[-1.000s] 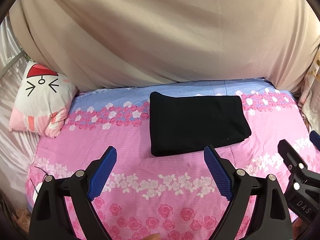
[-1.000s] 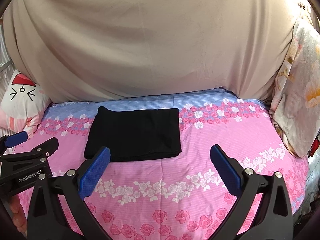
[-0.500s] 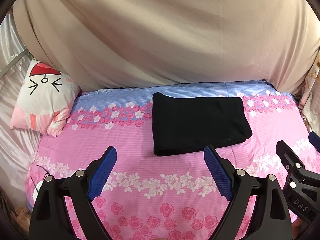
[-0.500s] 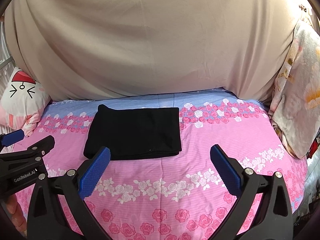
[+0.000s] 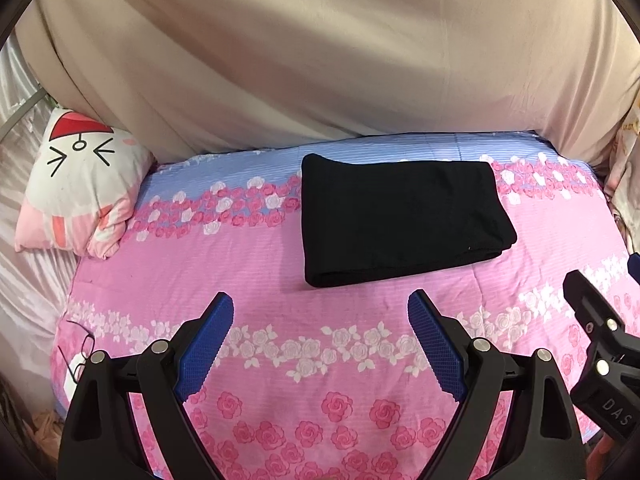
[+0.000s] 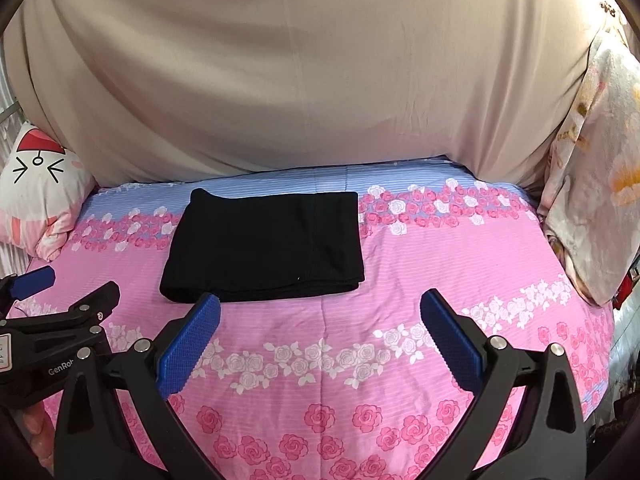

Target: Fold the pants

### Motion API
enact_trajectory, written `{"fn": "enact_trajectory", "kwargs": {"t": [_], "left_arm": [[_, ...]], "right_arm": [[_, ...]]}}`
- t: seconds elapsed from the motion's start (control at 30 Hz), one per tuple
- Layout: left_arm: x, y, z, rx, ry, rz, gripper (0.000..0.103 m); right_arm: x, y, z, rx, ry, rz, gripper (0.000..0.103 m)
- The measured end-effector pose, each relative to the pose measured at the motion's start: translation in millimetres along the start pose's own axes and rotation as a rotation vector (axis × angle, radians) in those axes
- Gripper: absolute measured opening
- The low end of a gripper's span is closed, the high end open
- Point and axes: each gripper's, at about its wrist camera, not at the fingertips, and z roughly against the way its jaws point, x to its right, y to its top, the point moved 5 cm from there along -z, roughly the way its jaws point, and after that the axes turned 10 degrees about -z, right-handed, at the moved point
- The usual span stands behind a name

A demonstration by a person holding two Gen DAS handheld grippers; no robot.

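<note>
Quick count: one folded pair of black pants [image 5: 400, 216] on one bed [image 5: 280, 272], just past the two tongs, left tongs [image 5: 320, 320] and right tongs [image 6: 320, 320]. One cat-face pillow [image 5: 80, 184] off to their left, one floral pillow [image 6: 592, 200] right.

Lettering "DAS" legible on the black body of the right claw [image 5: 634, 276], left wrist view. Partial "GenRob" legible on the left claw [image 6: 68, 286], right wrist view.
</note>
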Motion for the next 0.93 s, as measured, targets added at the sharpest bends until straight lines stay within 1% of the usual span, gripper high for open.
{"fn": "enact_trajectory", "kwargs": {"t": [0.33, 0.47, 0.53, 0.8, 0.87, 0.93], "left_arm": [[-0.7, -0.7, -2.1, 0.003, -0.009, -0.001, 0.087], [-2.4, -0.6, -2.6, 0.010, 0.002, 0.001, 0.087], [-2.2, -0.3, -3.3, 0.015, -0.007, 0.007, 0.087], [-1.2, -0.5, -1.8, 0.032, 0.027, -0.001, 0.087], [0.8, 0.1, -1.2, 0.034, 0.006, -0.007, 0.087], [0.4, 0.9, 0.5, 0.040, 0.006, -0.008, 0.087]], "right_arm": [[0.6, 1.0, -1.8, -0.002, -0.002, 0.000, 0.098], [0.1, 0.5, -2.2, -0.006, 0.001, 0.000, 0.098], [0.7, 0.4, -2.4, -0.004, -0.001, -0.002, 0.098], [1.1, 0.0, -3.6, -0.004, -0.004, -0.010, 0.098], [1.5, 0.6, -4.2, -0.005, 0.000, -0.010, 0.098], [2.7, 0.9, -3.6, -0.001, -0.004, -0.011, 0.098]]}}
